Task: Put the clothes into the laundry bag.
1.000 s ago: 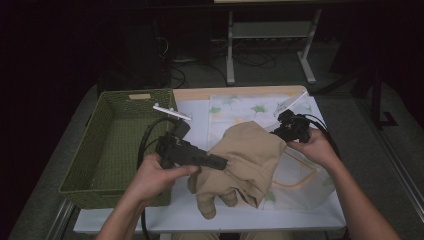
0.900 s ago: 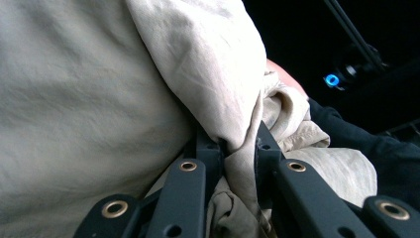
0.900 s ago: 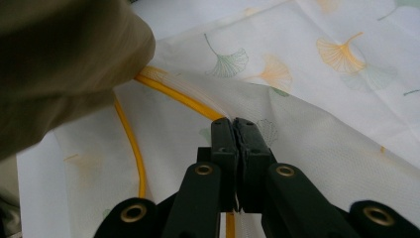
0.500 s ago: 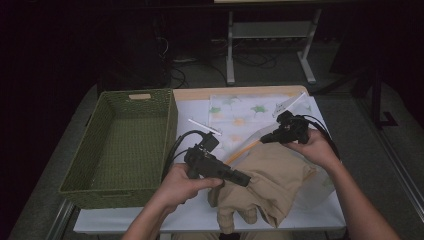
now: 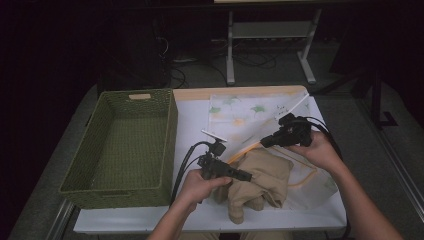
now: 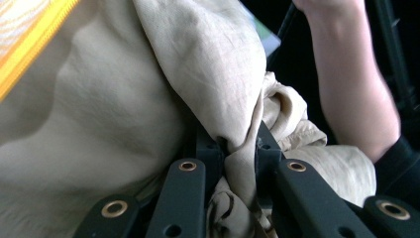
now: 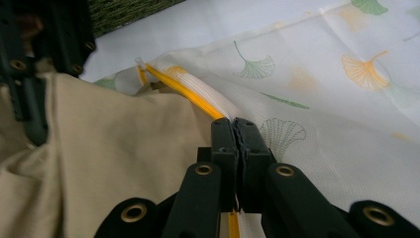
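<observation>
A crumpled beige garment (image 5: 265, 175) lies at the near middle of the white table (image 5: 192, 120), against the yellow-edged mouth of a translucent bag (image 5: 250, 112) printed with ginkgo leaves. My left gripper (image 5: 245, 176) is shut on a fold of the garment (image 6: 99, 99), pinched between its jaws (image 6: 237, 141). My right gripper (image 5: 263, 143) is shut on the bag's yellow zip edge (image 7: 188, 91), its jaws closed flat together (image 7: 234, 124). I cannot tell how much of the garment (image 7: 109, 148) is inside the bag (image 7: 322, 99).
A green woven basket (image 5: 125, 140) stands open at the left of the table, next to my left hand. The person's right forearm (image 6: 346, 89) crosses behind the garment. Cables trail from both grippers. The table's near edge is just beyond the garment.
My left gripper has moved right and toward the near edge, dragging the beige garment with it. The right gripper has stayed nearly still on the bag's edge.
</observation>
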`<act>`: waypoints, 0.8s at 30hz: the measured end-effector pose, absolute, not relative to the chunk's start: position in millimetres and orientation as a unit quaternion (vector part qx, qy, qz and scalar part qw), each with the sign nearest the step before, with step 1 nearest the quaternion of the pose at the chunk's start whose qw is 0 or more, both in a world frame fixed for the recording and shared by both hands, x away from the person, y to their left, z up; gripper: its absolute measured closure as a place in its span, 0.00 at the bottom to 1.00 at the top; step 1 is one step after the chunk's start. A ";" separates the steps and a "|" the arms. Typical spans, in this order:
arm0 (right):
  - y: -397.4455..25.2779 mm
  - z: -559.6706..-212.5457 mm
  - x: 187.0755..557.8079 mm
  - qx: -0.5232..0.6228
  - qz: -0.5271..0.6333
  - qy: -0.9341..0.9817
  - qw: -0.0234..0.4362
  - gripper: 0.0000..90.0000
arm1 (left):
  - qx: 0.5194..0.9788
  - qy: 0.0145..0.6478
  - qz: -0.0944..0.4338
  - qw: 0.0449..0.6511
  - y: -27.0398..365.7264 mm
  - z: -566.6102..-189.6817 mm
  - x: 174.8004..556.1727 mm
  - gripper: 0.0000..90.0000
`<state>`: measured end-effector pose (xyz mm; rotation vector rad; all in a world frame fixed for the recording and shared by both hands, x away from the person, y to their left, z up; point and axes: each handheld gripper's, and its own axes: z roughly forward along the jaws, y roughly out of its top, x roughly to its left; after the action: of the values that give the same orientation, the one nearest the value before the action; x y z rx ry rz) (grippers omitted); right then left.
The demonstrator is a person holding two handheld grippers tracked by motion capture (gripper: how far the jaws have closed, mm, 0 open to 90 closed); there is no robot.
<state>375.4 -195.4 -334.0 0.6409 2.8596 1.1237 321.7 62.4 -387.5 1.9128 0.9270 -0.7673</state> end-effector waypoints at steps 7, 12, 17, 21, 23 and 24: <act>-193.7 -328.6 369.0 0.195 0.366 0.910 0.003 0.97 | 0.763 0.369 -0.292 0.442 53.4 -376.7 323.9 0.89; -195.5 -322.5 364.2 0.191 0.377 0.906 0.005 0.97 | 0.770 0.380 -0.267 0.438 53.3 -369.0 330.1 0.89; -197.5 -317.5 360.8 0.187 0.385 0.904 0.005 0.97 | 0.760 0.408 -0.251 0.439 52.7 -386.3 334.0 0.89; -197.6 -316.7 357.8 0.183 0.381 0.906 0.005 0.97 | 0.757 0.408 -0.247 0.447 47.4 -385.7 333.9 0.89; -198.4 -315.5 356.2 0.184 0.382 0.906 0.007 0.97 | 0.759 0.409 -0.235 0.448 46.3 -379.3 334.5 0.89; -199.1 -314.6 355.4 0.184 0.383 0.905 0.006 0.97 | 0.761 0.409 -0.228 0.449 46.2 -376.0 335.4 0.89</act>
<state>355.4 -199.1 -314.6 0.5768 2.8328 1.1978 335.4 46.2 -376.0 1.8822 1.0107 -0.5643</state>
